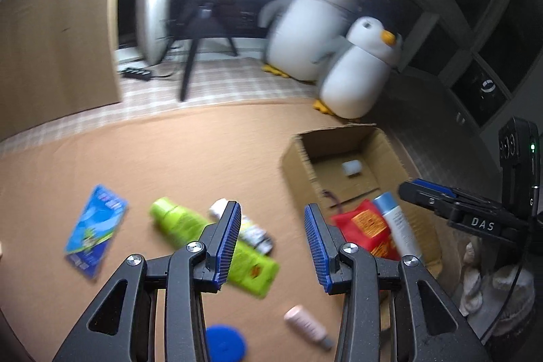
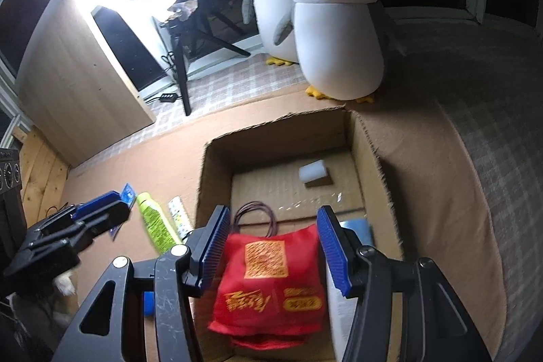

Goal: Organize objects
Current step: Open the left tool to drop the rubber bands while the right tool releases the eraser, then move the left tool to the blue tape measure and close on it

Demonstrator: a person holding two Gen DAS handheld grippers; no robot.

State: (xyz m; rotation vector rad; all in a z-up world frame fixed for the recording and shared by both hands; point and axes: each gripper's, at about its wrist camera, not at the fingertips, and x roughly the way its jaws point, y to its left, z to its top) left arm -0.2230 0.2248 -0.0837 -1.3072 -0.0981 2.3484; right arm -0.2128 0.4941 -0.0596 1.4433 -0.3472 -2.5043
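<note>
A: What is seen, from the largest thing down?

B: A brown cloth (image 1: 169, 151) is spread as the surface. On it an open cardboard box (image 2: 364, 158) is placed, near two plush penguins (image 2: 339, 33).

A: What is kept in the box?

B: A red bag (image 2: 271, 287) with dark handles is laid at the near end. Beside it, a white tube with a blue cap (image 1: 395, 223) is seen in the left wrist view. A small white block (image 2: 314, 173) is found at the far end.

A: And outside the box?

B: On the cloth are scattered a green bottle (image 1: 210, 243), a blue packet (image 1: 95, 229), a white patterned tube (image 1: 246, 228) lying just behind the bottle, a blue round lid (image 1: 225, 343) and a small pink bottle (image 1: 307, 326).

A: How are the tongs held?

B: The left tongs (image 1: 273, 246) are open above the cloth; nothing is gripped. The right tongs (image 2: 271, 251) are open over the red bag; the bag is seen between the pads but is not pressed by them.
</note>
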